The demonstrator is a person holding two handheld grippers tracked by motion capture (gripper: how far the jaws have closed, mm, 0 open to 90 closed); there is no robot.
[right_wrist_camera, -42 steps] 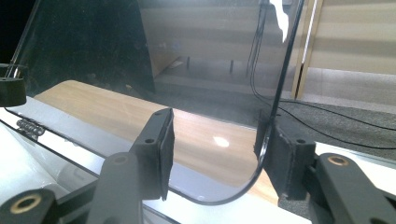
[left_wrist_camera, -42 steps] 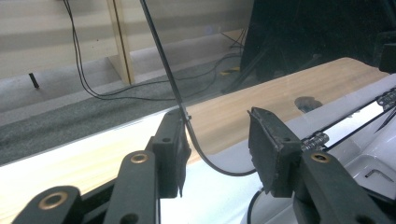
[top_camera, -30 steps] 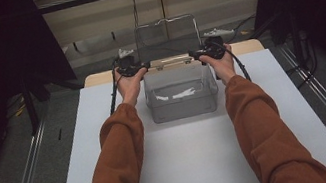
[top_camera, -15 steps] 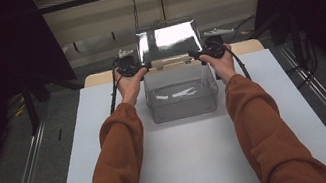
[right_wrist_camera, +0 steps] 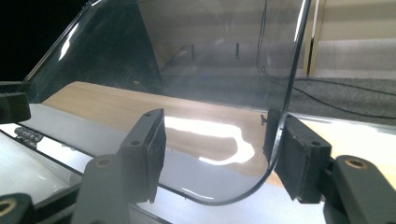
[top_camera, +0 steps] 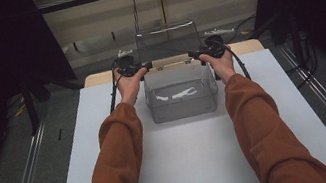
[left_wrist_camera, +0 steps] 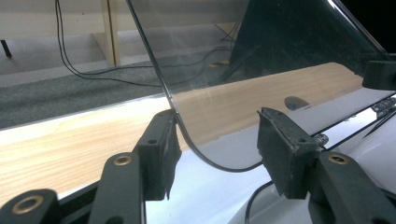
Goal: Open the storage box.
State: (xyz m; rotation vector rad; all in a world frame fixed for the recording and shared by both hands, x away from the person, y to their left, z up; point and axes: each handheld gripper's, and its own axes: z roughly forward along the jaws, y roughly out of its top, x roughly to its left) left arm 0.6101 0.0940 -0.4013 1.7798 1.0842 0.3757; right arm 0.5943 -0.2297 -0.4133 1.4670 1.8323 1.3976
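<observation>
We see the white tabletop (top_camera: pixel 198 161) filling the lower middle of the high view, with the clear box (top_camera: pixel 181 99) standing on it at the centre. Its clear lid (top_camera: pixel 167 41) stands raised, hinged at the box's far rim, just above the centre of the frame.

The left gripper (top_camera: pixel 139 68) sits at the lid's left corner, centre-left in the high view. In the left gripper view its 2 jaws stand apart and have just been opening; the lid's rounded corner (left_wrist_camera: pixel 205 154) passes between them, its edge against the left pad (left_wrist_camera: pixel 161 149) and clear of the right one, so the grip is released.

The right gripper (top_camera: pixel 199 54) sits at the lid's right corner. In the right gripper view the lid's edge (right_wrist_camera: pixel 275 149) lies against the right pad (right_wrist_camera: pixel 299 158), the left pad stands off it: also released.
</observation>
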